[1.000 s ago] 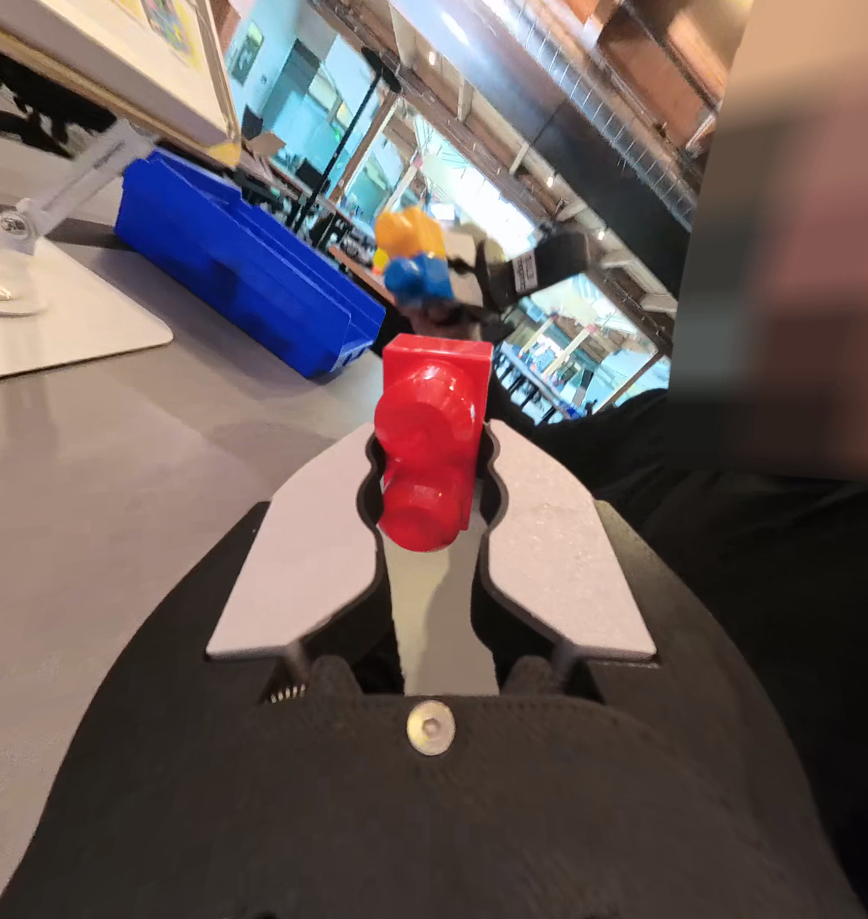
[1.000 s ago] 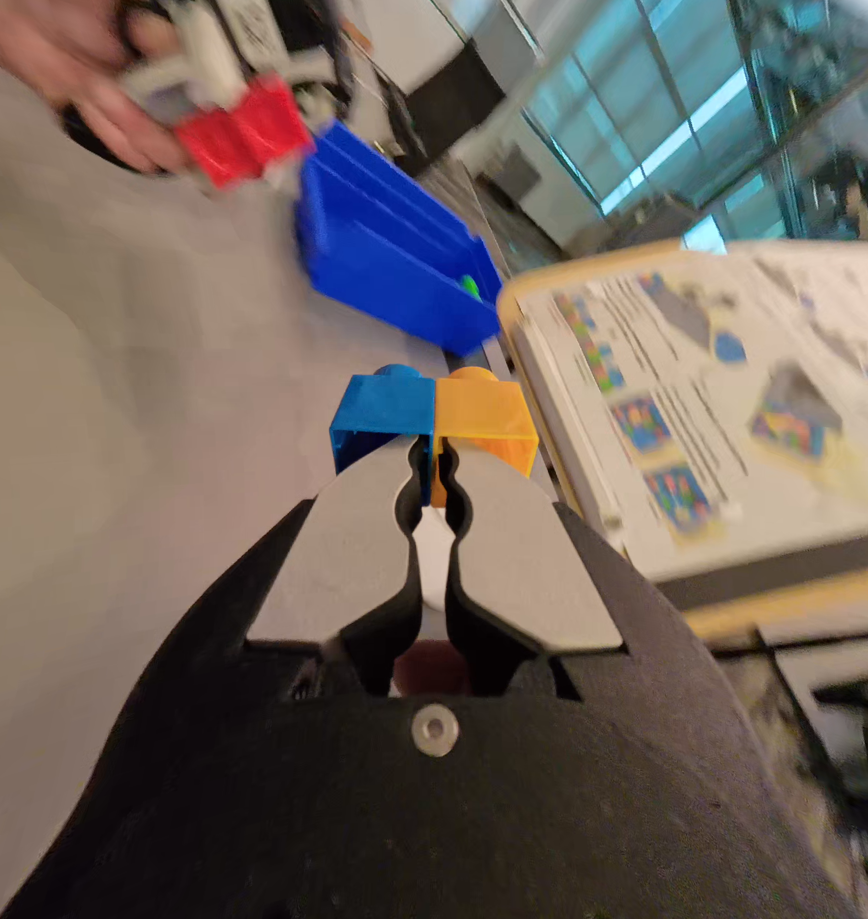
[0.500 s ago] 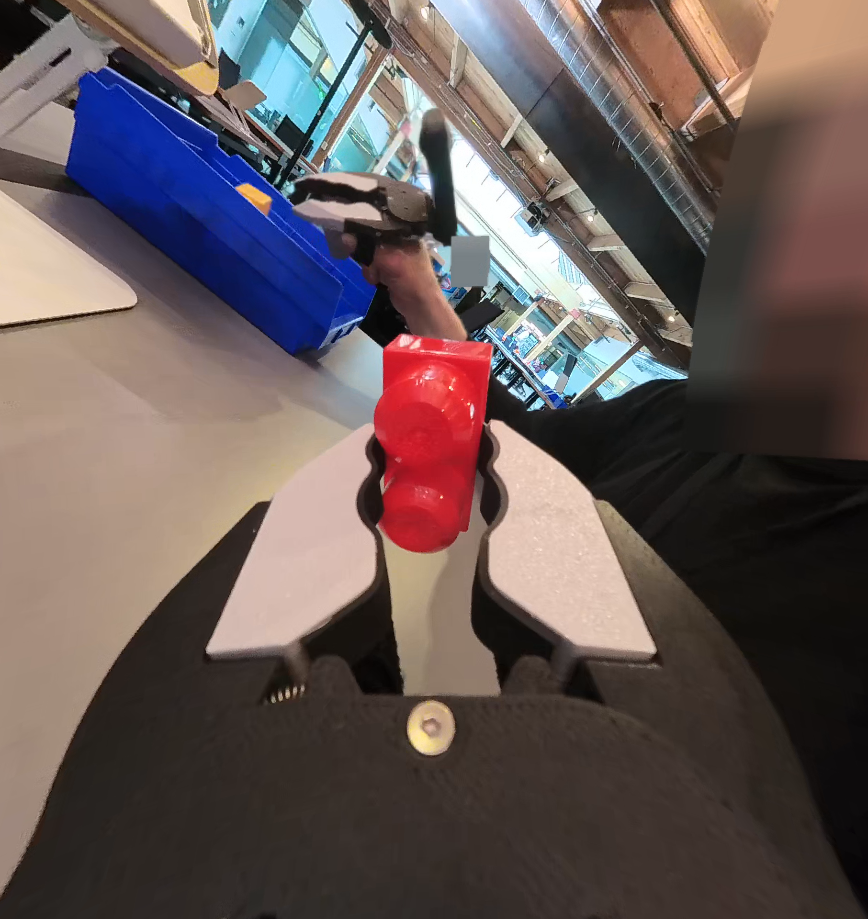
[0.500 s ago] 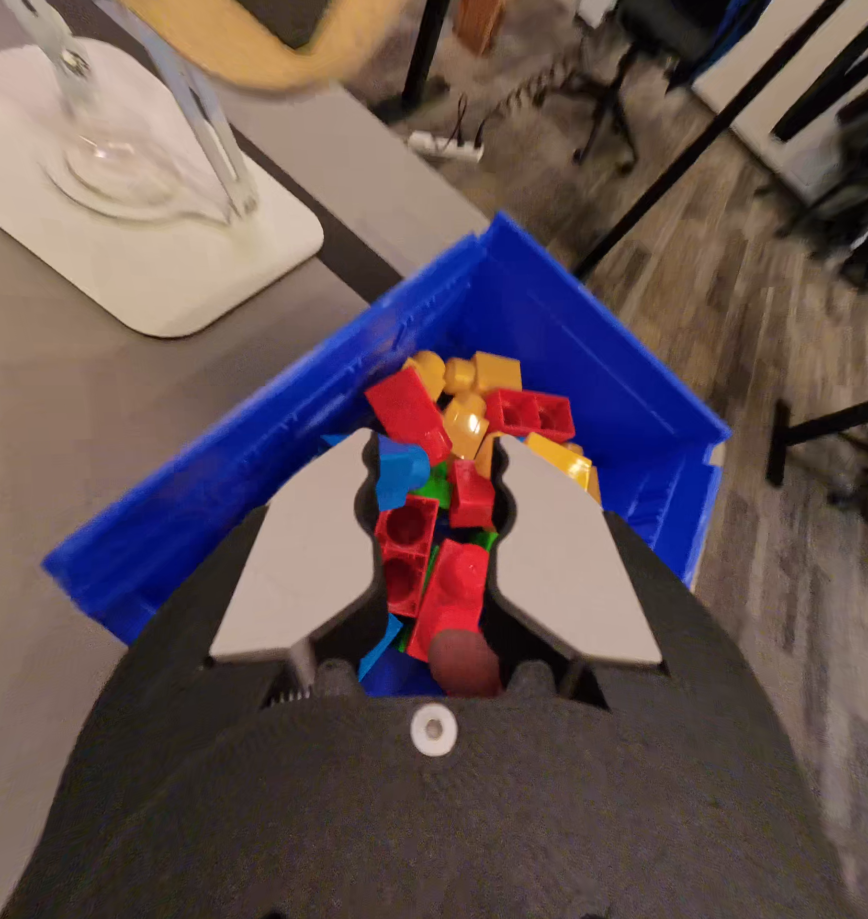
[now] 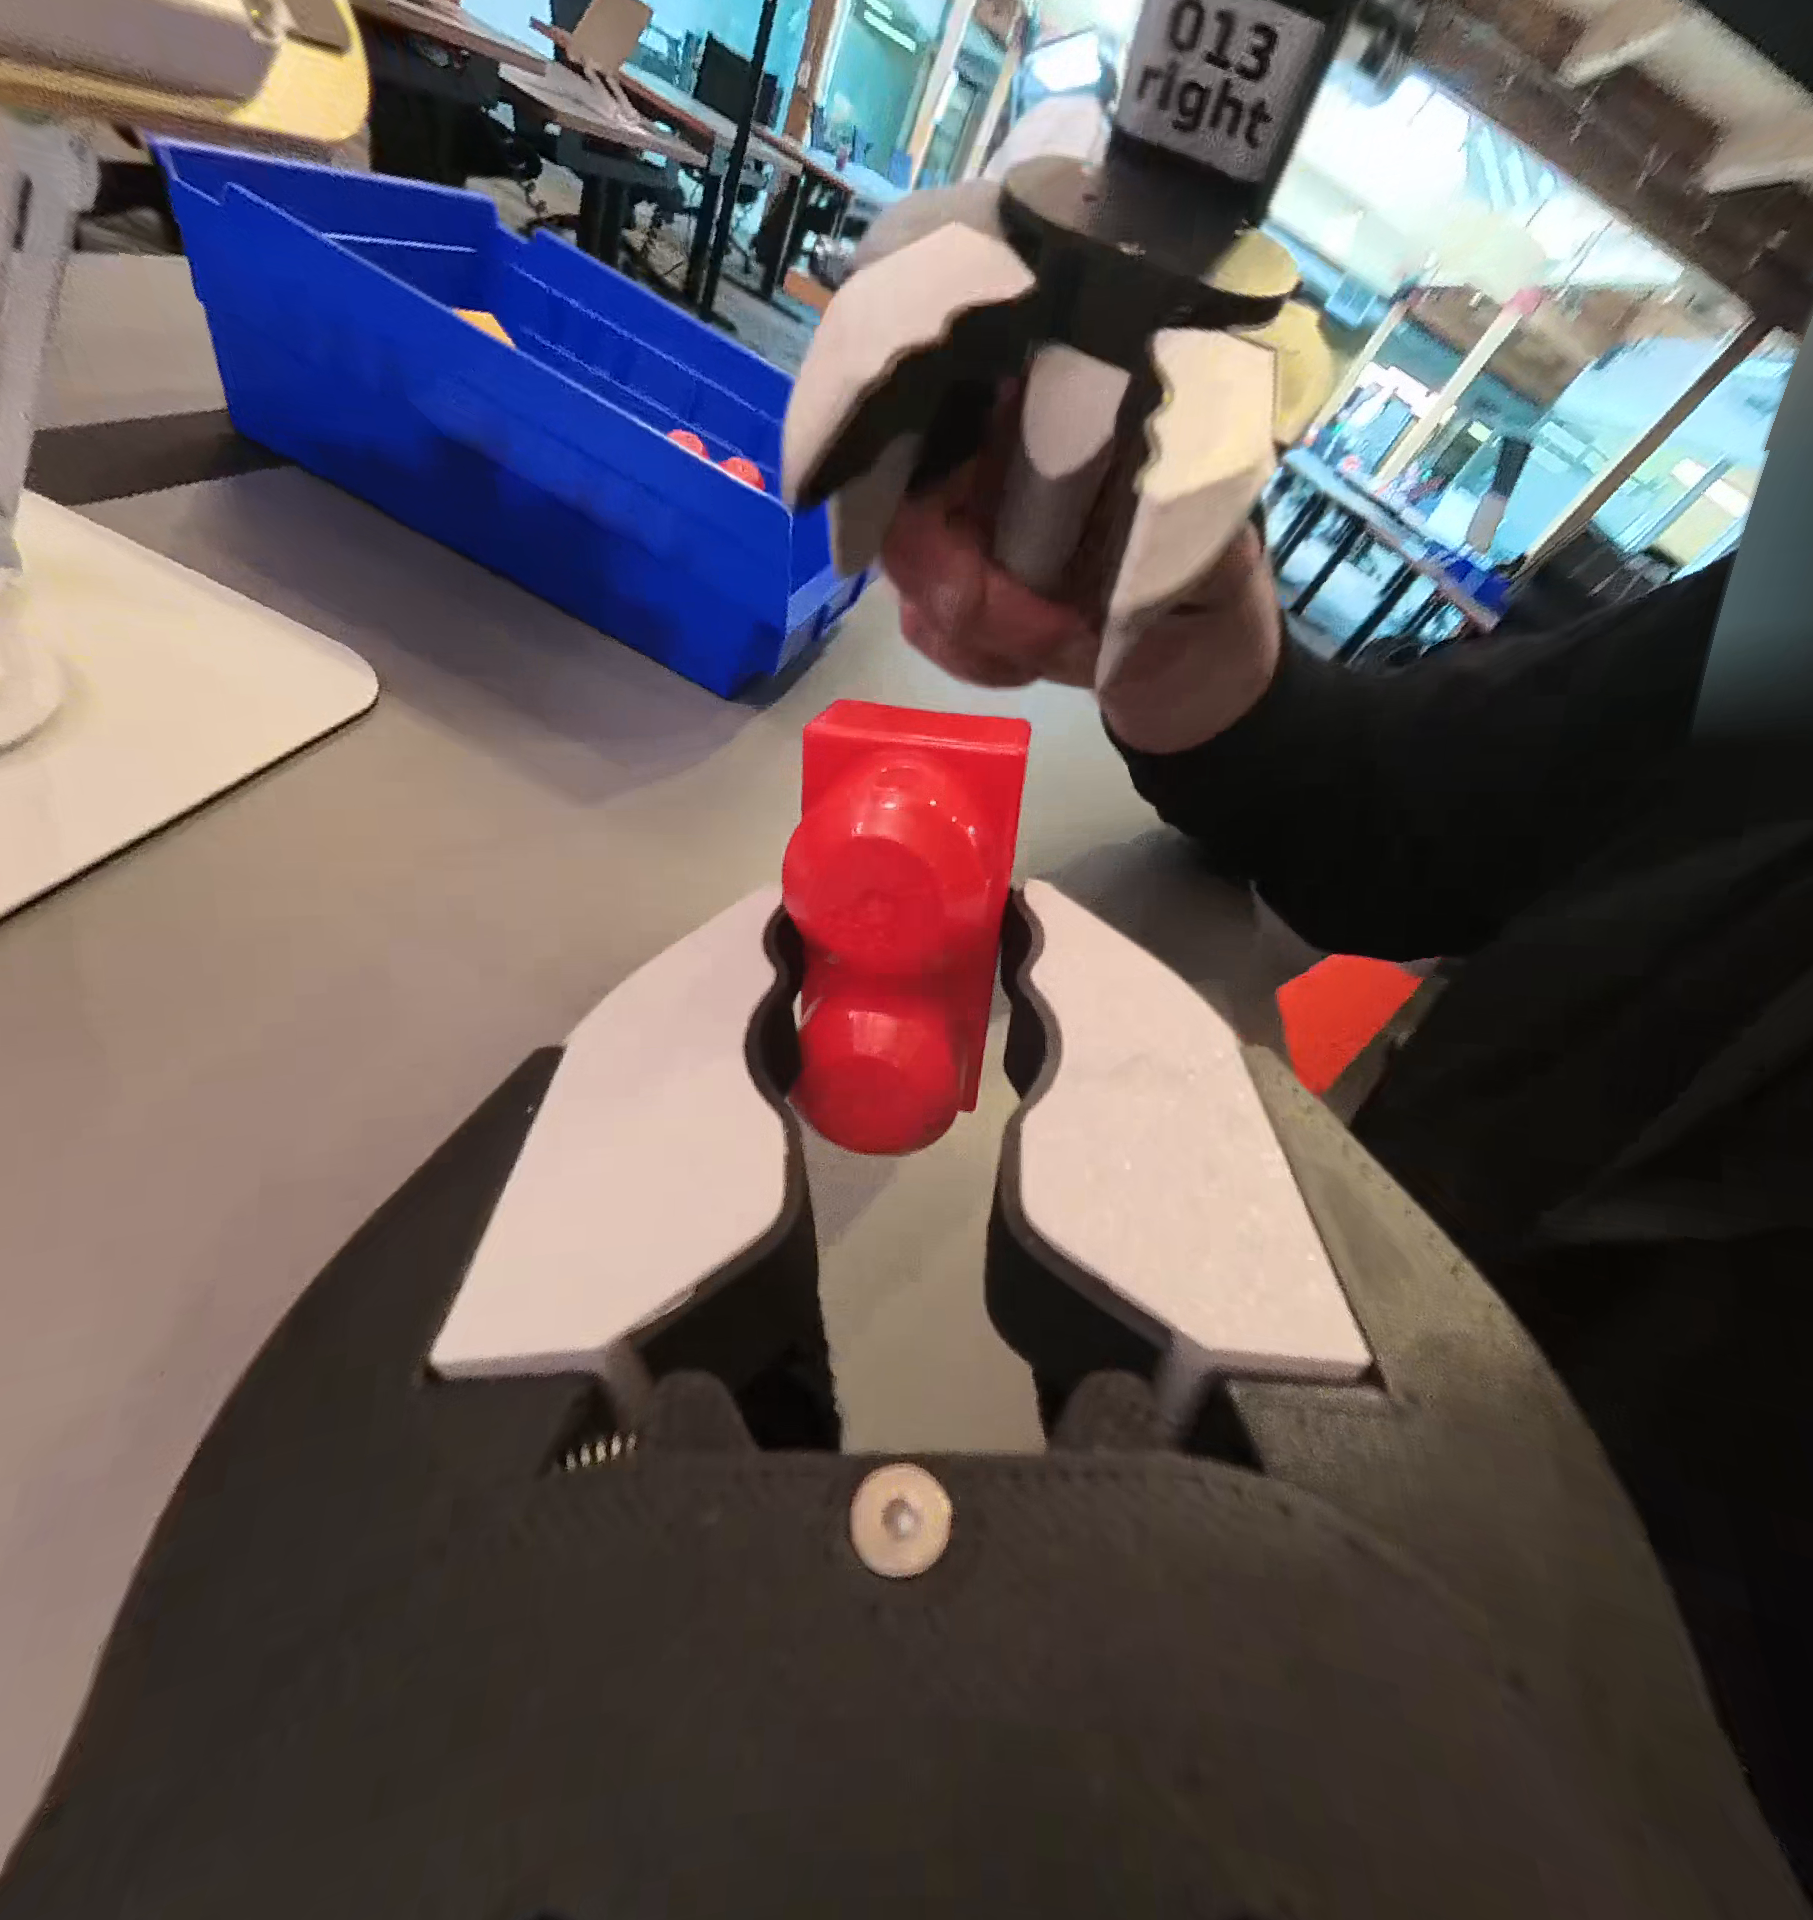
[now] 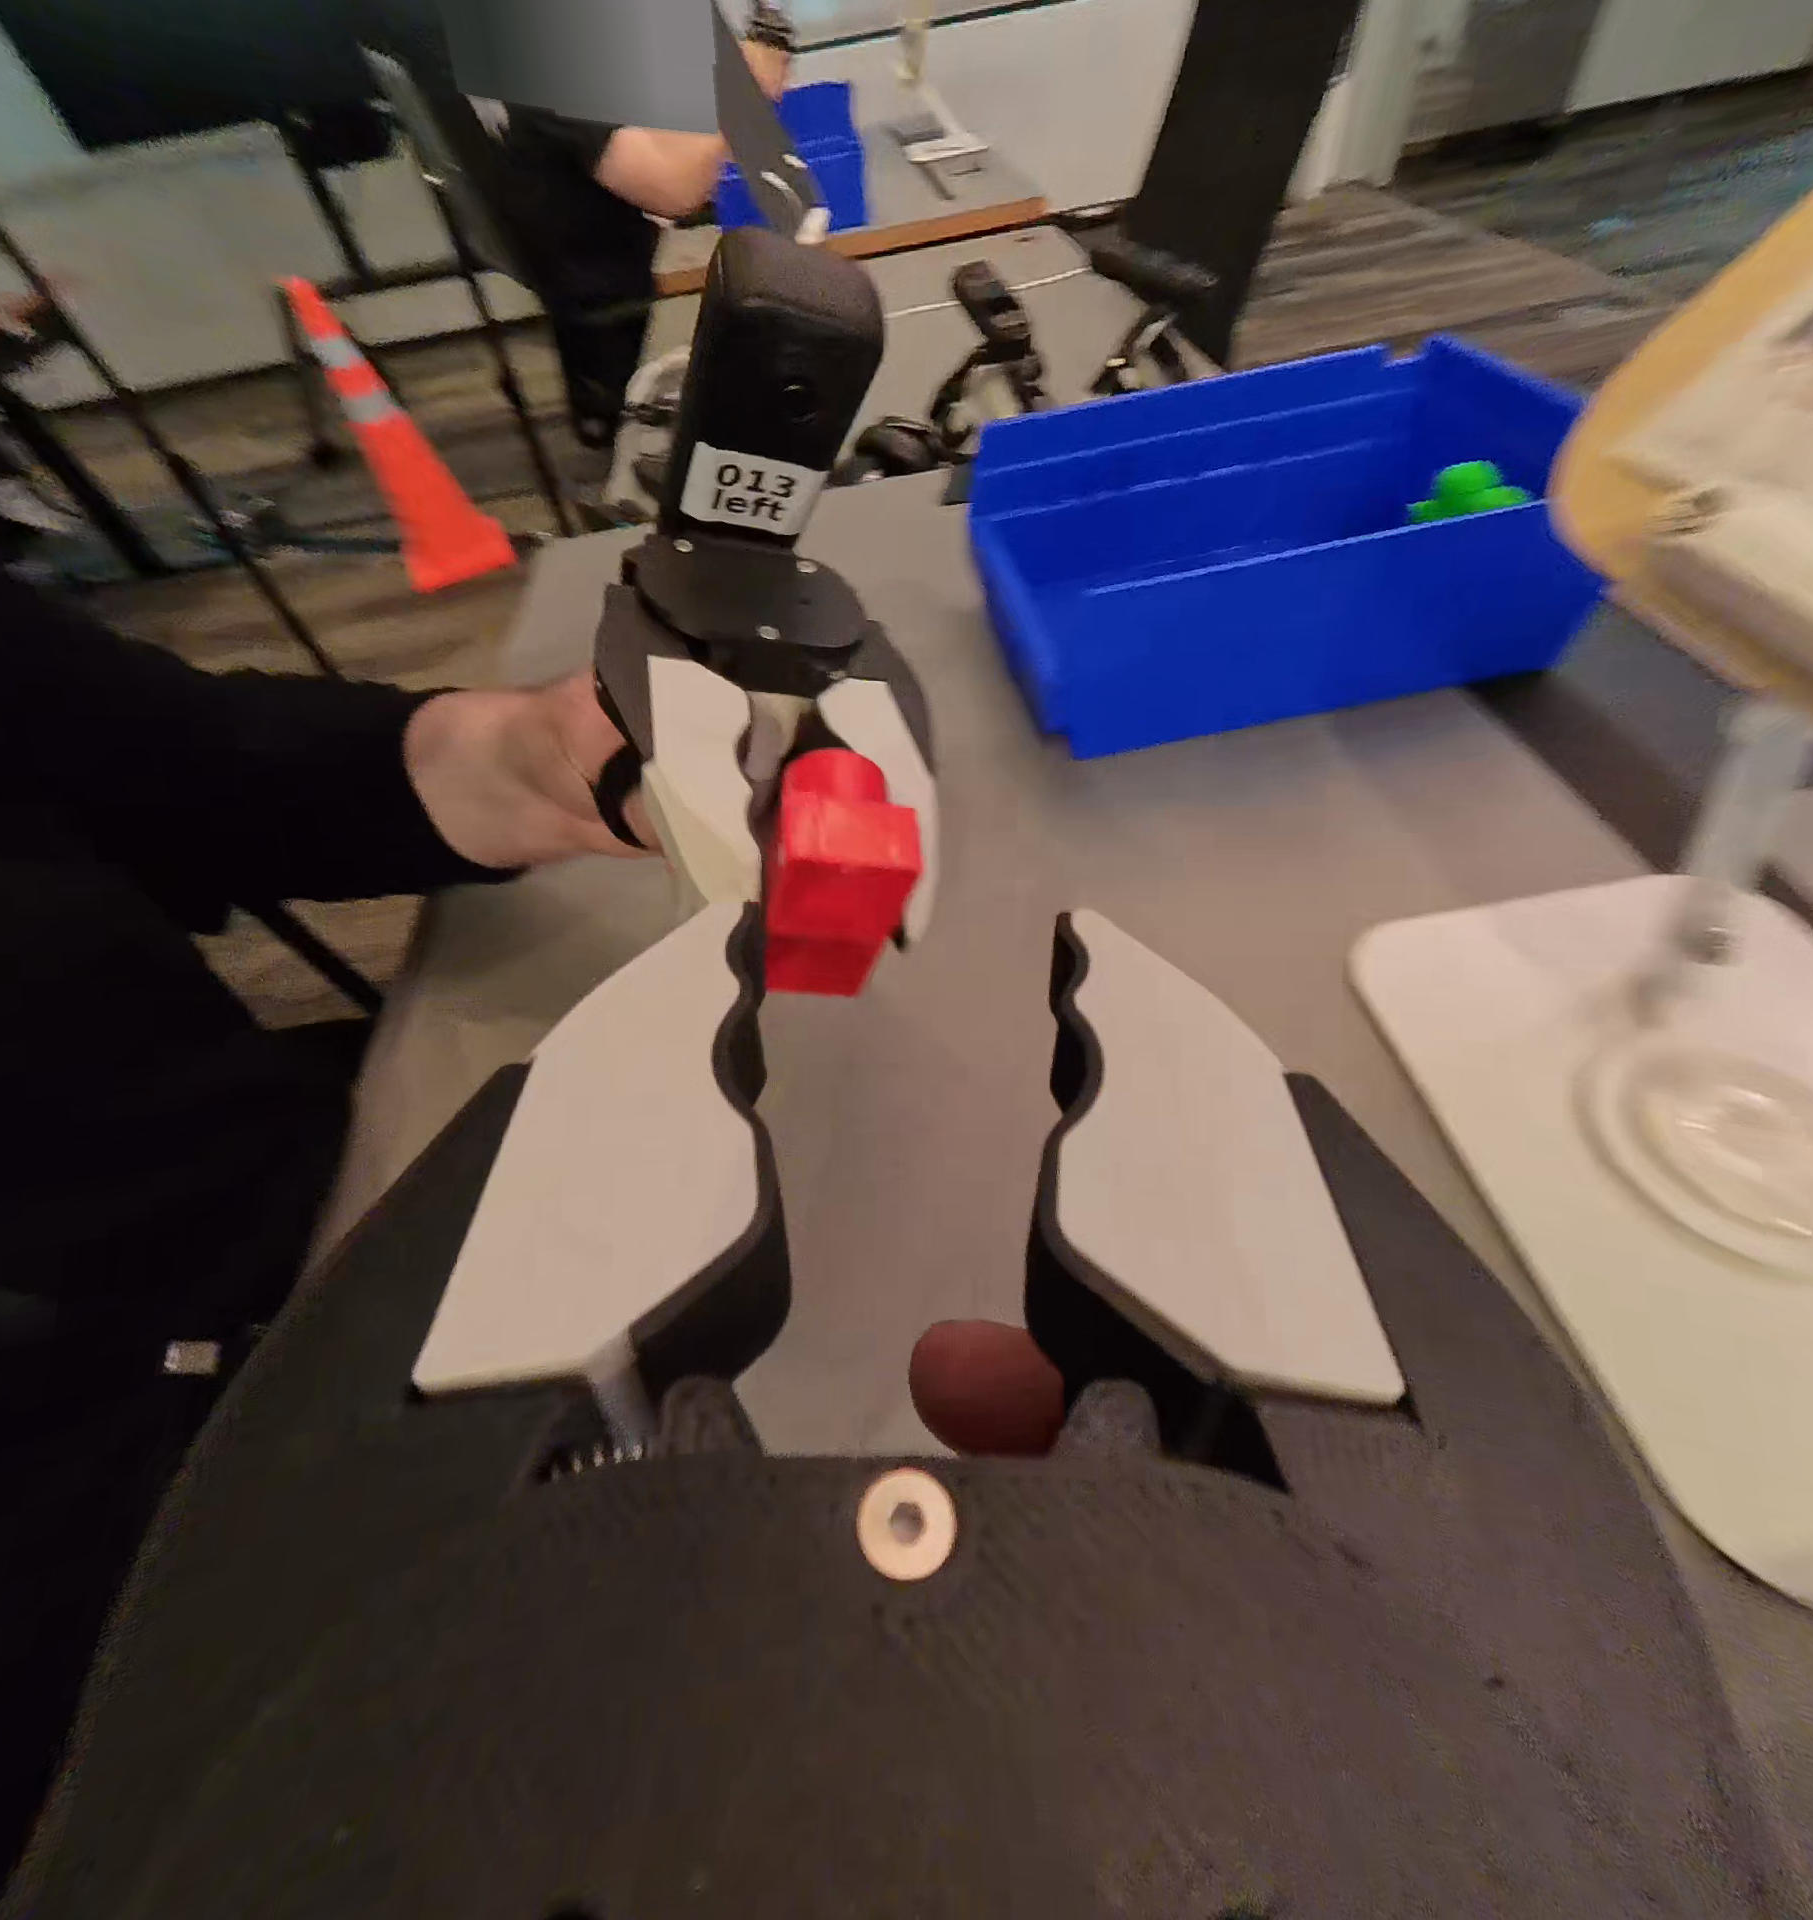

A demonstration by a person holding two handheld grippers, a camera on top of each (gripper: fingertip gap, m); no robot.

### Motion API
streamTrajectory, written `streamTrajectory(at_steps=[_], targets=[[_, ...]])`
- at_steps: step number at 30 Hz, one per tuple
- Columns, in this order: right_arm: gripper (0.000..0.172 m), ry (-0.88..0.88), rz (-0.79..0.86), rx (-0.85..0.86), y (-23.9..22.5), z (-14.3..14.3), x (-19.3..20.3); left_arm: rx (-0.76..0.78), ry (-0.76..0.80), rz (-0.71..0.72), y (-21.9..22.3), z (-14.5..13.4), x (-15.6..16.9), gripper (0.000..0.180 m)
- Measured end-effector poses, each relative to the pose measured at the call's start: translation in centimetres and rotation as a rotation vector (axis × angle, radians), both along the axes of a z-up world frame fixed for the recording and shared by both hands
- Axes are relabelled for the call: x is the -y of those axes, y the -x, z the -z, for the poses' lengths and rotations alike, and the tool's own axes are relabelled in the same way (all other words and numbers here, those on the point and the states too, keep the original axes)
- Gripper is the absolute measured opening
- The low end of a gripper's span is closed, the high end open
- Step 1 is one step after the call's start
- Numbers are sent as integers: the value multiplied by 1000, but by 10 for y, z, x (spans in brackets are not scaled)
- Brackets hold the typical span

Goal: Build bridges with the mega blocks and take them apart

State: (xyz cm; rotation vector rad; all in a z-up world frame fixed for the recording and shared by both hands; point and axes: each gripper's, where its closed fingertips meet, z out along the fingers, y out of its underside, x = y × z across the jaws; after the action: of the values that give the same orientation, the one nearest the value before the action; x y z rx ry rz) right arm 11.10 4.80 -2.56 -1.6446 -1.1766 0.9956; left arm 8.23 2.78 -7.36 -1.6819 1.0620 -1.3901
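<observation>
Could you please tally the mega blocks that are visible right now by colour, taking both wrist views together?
Red: 2, one block clamped in the left gripper and one peeking from the blue bin
Green: 1
Orange: 1
Total: 4

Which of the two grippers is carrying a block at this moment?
The left gripper: a red block is clamped between its fingers. The right gripper stands open with only bare table between its fingers.
</observation>
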Motion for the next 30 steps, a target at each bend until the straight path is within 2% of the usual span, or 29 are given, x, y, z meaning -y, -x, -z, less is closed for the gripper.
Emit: streamTrajectory(at_steps=[2,7,11,15,19,23,27,30], targets=[[53,78,-74,-37,22,7,9,-32,-49,-3,-5,-1,3,36],[36,170,-162,-61,50,26,22,-79,-116,6,-13,3,10,36],[36,141,-169,-87,51,27,25,-34,-106,19,-13,4,13,36],[36,127,-133,-155,35,13,21,-36,-124,5,-1,4,9,40],[36,10,80,-118,-31,-4,-22,-146,-155,-66,24,31,-4,38],[36,-126,447,-13,-143,-14,-84,-127,-105,-93,34,41,-14,32],[36,-199,808,162,-255,-5,-128,-129,-97,-97,33,46,-16,28],[37,-100,920,237,-299,21,-147,-145,-99,-96,32,50,-16,28]])
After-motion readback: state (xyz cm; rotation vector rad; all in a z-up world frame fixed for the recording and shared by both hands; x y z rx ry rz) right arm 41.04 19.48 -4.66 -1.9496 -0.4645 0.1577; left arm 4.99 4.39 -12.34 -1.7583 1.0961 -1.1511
